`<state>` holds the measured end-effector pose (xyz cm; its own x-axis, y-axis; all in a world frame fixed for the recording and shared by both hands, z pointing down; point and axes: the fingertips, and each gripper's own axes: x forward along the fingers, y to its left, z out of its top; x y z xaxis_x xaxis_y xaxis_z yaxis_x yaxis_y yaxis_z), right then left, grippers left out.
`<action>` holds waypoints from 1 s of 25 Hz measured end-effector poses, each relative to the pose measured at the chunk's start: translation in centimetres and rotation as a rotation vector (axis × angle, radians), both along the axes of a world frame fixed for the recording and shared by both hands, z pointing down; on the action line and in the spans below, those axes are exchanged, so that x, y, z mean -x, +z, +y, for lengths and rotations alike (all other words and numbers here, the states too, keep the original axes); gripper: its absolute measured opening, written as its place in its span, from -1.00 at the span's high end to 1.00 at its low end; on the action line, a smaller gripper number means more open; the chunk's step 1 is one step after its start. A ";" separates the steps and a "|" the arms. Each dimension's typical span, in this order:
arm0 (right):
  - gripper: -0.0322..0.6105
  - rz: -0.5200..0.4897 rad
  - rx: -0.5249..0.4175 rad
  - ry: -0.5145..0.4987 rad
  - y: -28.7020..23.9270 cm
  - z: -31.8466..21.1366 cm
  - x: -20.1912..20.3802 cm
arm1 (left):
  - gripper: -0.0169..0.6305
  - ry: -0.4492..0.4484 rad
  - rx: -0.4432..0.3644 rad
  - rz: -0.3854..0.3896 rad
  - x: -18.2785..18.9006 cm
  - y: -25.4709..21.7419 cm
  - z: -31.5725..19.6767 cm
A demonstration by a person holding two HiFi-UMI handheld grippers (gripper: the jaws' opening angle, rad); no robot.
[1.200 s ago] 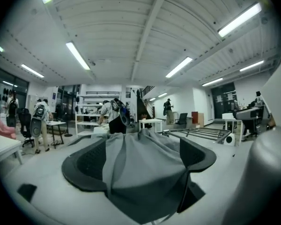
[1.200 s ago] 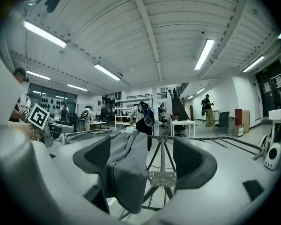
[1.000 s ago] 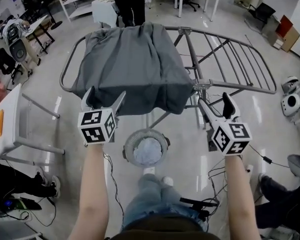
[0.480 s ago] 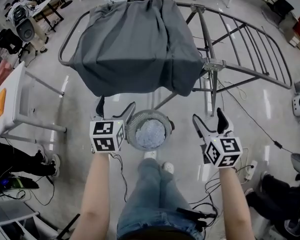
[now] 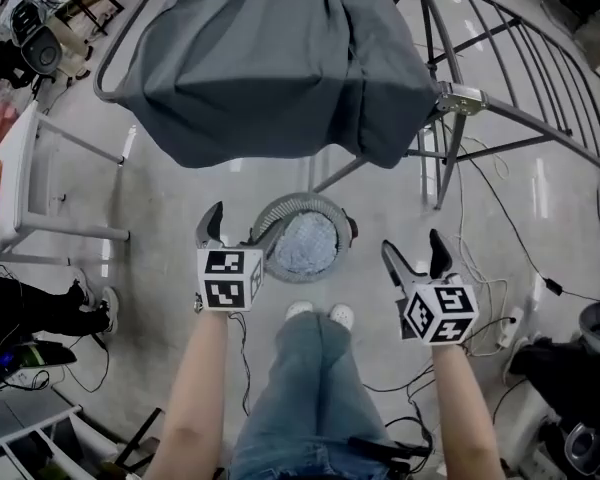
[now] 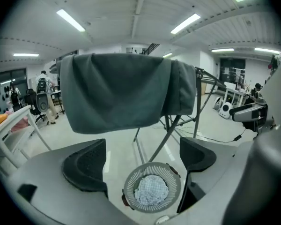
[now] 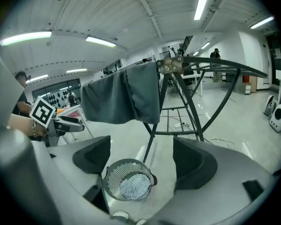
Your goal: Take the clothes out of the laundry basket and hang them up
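The basket [image 5: 320, 202] sits on the floor mid-frame in the head view, w/ a pale cloth [image 5: 305, 250] bunched inside. A gray cloth [image 5: 270, 58] is already on the rack [image 5: 520, 68] up top. The left gripper [image 5: 240, 230] is by the basket's left rim & the right gripper [image 5: 413, 248] is off to its right, both w/ jaws wide, holding nothing. I think it's best to dip one in, pinch a top fold (not the rim) & lift straight up.
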<state>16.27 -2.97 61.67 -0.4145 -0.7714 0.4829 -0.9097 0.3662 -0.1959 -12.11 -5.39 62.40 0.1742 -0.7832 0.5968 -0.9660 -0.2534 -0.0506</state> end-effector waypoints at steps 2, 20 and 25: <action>-0.34 -0.004 0.040 0.013 2.8 0.8 0.3 | -0.57 0.001 0.041 0.002 0.1 3.1 0.4; -0.34 0.004 0.188 0.101 18.8 4.4 2.7 | -0.49 0.073 0.275 -0.028 1.3 23.2 3.0; -0.34 0.001 0.211 0.127 24.0 4.0 2.7 | -0.46 0.095 0.301 -0.050 1.0 28.3 2.1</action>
